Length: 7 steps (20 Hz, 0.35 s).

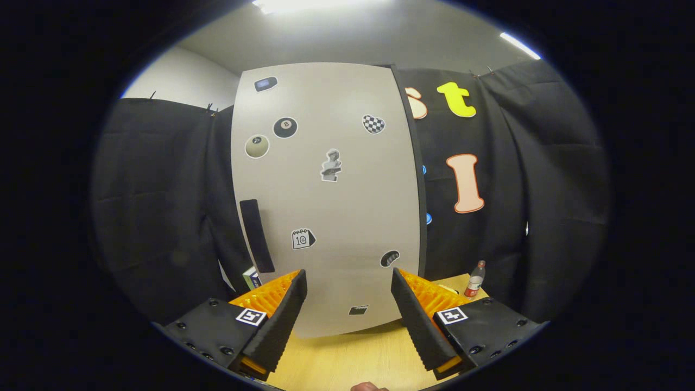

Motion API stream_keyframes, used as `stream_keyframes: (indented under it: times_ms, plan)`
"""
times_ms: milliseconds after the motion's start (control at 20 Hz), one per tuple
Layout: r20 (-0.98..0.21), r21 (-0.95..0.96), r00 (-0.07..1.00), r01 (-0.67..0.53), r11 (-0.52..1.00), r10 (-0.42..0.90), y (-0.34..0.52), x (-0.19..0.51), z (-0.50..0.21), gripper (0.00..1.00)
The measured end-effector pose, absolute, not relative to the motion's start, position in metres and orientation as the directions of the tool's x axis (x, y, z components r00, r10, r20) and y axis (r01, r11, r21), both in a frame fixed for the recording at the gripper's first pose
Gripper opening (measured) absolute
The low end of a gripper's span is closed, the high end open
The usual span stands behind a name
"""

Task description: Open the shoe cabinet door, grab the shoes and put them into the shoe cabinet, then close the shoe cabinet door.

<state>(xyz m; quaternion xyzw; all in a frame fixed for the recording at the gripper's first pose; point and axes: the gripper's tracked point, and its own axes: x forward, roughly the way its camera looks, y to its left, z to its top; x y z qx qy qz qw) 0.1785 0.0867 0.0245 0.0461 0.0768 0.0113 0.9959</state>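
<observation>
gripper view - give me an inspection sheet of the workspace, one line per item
surface: light wooden table, bare between the claw's fingers.
job's things: shoe cabinet door shut, upright just ahead of the fingers, covered in stickers; dark vertical handle near its left edge. Shoes: nothing seen.
clutter: small bottle with a red label standing on the table to the right of the cabinet; small box at the cabinet's lower left, partly hidden by the left finger.
grippers: claw open, fingers spread wide, nothing between them, short of the door.
cables: nothing seen.
surroundings: black cloth wall on both sides, ceiling lights above.
</observation>
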Motion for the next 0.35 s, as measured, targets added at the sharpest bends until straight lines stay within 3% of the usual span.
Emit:
stream_keyframes:
  times_ms: [350]
  plan:
    - [-0.112, 0.037, 0.994, -0.009, 0.999, 0.013, 0.0942, 0.1684, 0.0327, 0.98]
